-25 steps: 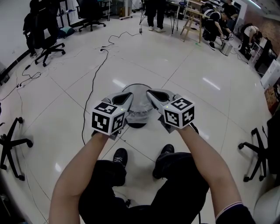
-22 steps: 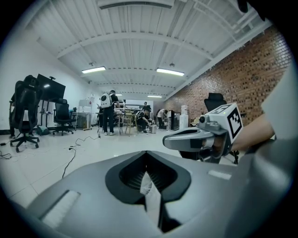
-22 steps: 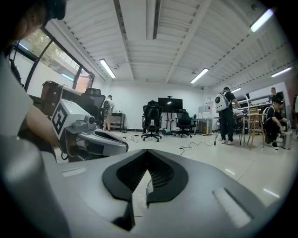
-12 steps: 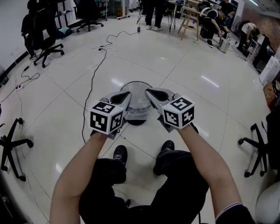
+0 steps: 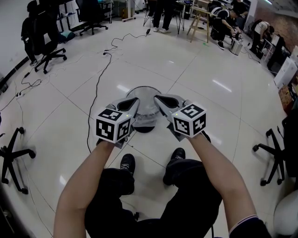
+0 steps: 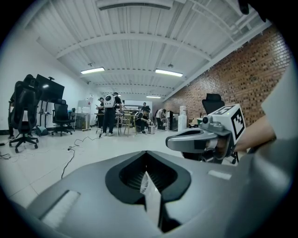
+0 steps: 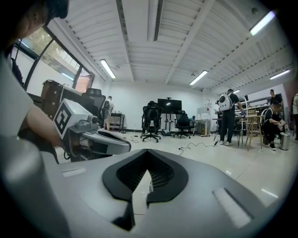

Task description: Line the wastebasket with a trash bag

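In the head view a round wastebasket [image 5: 145,91] stands on the white floor just beyond my feet. A thin grey trash bag [image 5: 146,114] hangs bunched over it, stretched between my two grippers. My left gripper [image 5: 133,102] is shut on the bag's left side and my right gripper [image 5: 159,99] on its right side, the tips a short way apart. In the left gripper view a pale strip of bag film [image 6: 152,197] is pinched in the shut left gripper [image 6: 146,158]. The right gripper view shows the same film [image 7: 136,197] in the shut right gripper [image 7: 147,160].
A black cable [image 5: 98,81] runs across the floor left of the basket. Office chairs [image 5: 43,35] stand at the far left, a chair base [image 5: 10,153] at the near left and another chair [image 5: 274,155] at the right. People [image 5: 163,14] work at the back.
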Tool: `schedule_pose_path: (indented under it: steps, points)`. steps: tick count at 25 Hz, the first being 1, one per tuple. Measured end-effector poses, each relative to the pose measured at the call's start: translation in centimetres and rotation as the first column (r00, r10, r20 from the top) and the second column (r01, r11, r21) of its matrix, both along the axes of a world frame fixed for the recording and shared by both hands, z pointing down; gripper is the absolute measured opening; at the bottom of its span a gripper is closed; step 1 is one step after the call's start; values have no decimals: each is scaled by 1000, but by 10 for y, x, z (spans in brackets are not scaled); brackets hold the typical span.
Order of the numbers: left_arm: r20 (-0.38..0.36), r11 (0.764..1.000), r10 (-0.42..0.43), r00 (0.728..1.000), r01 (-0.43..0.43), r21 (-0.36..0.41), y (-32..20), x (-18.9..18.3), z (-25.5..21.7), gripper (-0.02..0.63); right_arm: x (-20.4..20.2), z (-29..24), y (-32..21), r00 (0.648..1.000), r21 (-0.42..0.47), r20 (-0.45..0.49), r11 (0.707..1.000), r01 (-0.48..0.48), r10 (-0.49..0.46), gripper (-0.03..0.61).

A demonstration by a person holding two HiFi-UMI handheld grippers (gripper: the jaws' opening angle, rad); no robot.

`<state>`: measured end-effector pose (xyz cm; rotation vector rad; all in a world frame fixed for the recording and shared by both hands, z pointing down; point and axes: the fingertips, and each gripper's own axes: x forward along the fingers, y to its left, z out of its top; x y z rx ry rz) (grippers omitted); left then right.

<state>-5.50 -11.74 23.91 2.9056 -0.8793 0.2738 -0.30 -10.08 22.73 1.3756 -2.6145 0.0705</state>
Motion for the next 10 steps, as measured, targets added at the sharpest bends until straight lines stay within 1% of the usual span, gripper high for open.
schedule_pose_path:
  steps: [10]
  points:
    - [5,1000,-1,1000,1,3,1,-3,1,12,-3,0,2,1000,7,-4,1000,2,-2,0]
